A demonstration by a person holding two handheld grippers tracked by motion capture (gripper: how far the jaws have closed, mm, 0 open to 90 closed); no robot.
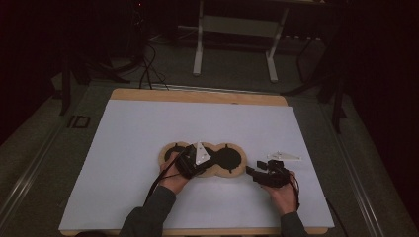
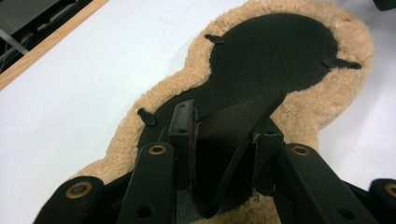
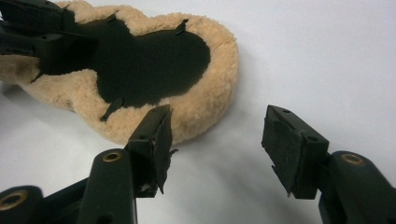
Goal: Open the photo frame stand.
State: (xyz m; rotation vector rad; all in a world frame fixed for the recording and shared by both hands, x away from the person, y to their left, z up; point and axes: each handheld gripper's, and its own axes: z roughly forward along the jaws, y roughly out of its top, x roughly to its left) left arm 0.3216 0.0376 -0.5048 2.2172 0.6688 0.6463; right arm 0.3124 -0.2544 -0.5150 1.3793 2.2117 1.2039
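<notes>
Left gripper point(image 2: 224, 135) clamped on black flap of sheepskin pad point(image 2: 327, 107); right gripper point(image 3: 217, 140) fingers apart, empty, pad just beyond its fingertips.

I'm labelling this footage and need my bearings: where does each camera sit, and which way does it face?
High view: above the person's side, looking forward and down at the table; both forearms and hands show.
Left gripper view: on the left gripper, looking along its fingers, which pinch a black flap of the fleece-edged pad.
Right gripper view: on the right gripper, its fingers open above the table.
All views share the pad.
</notes>
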